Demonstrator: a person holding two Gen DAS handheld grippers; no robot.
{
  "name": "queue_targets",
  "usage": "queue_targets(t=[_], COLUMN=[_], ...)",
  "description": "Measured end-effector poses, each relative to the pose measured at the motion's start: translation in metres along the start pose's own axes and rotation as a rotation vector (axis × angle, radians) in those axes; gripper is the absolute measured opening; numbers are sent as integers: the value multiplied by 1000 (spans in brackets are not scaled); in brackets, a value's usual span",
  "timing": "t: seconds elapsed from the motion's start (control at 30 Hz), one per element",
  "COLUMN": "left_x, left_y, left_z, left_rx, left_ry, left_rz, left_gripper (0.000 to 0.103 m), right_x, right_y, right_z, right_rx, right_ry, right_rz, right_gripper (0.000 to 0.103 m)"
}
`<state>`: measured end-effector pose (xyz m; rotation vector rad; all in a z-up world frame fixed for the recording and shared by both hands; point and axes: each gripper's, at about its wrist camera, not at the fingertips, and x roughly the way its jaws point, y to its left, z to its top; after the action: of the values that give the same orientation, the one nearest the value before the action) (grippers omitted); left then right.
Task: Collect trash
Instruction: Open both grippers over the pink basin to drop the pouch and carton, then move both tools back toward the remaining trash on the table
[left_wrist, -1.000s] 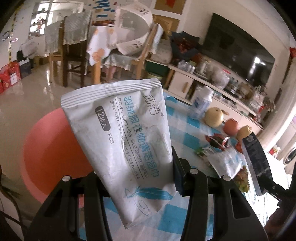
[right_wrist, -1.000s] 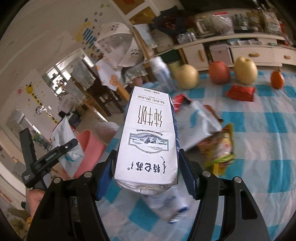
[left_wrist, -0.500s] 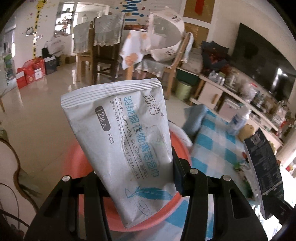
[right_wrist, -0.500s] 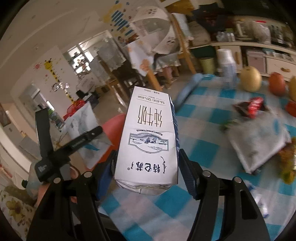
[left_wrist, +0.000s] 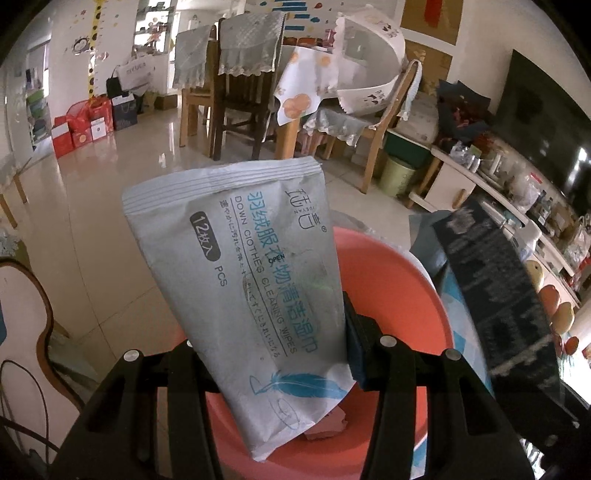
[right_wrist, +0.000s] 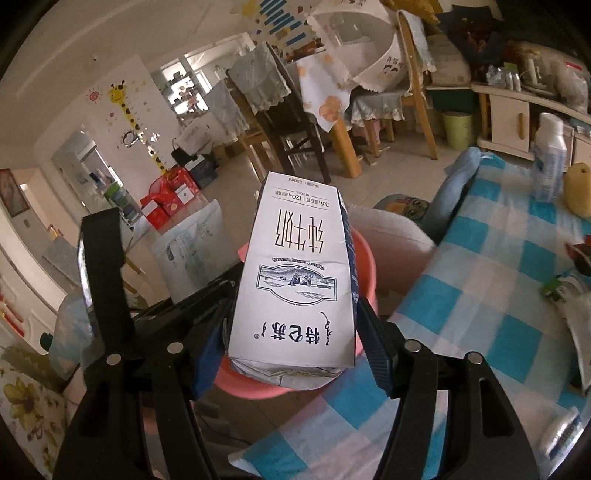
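Trash here is light: left tool (left_wrist: 273, 354) pinches soft wipes pack (left_wrist: 243, 266) low, right tool (right_wrist: 291, 343) squeezes crushable milk carton (right_wrist: 299, 269)

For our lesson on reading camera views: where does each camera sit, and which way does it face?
Left wrist: on the left hand-held gripper, looking down past its wipes pack into the pink bin.
Right wrist: on the right hand-held gripper, facing its milk carton and the checked table.
Shared: bin, pack, carton.

Both grippers, left (left_wrist: 273, 354) and right (right_wrist: 291, 343), clamp loads (seemingly firmly).
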<state>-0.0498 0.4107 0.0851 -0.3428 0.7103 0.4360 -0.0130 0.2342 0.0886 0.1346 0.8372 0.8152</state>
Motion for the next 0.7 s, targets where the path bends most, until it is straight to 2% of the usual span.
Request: queue_targets(t=[0.07,0.13,0.2,0.4,0.7], left_x=[3,8,9,2,-11], left_y=[1,4,6,-3,-22], left_z=[0,-1,0,2,4], left_rx=[12,14,11,49,95], left_ry=[8,20,25,-4,-47], left_rz=[24,52,62,90,91], left_gripper=[53,56,67,80,83], right_x=[9,15,14,-7,-40], right_y=[2,-3,-9,-23,-37], right_z=[-1,-3,-7,-18,-29], right_rx=[3,28,51,69,84], right_ry=[16,24,11,-40,-78], right_rz=[-17,-23,-47,-124,-170], right_gripper=[68,80,84,88,88])
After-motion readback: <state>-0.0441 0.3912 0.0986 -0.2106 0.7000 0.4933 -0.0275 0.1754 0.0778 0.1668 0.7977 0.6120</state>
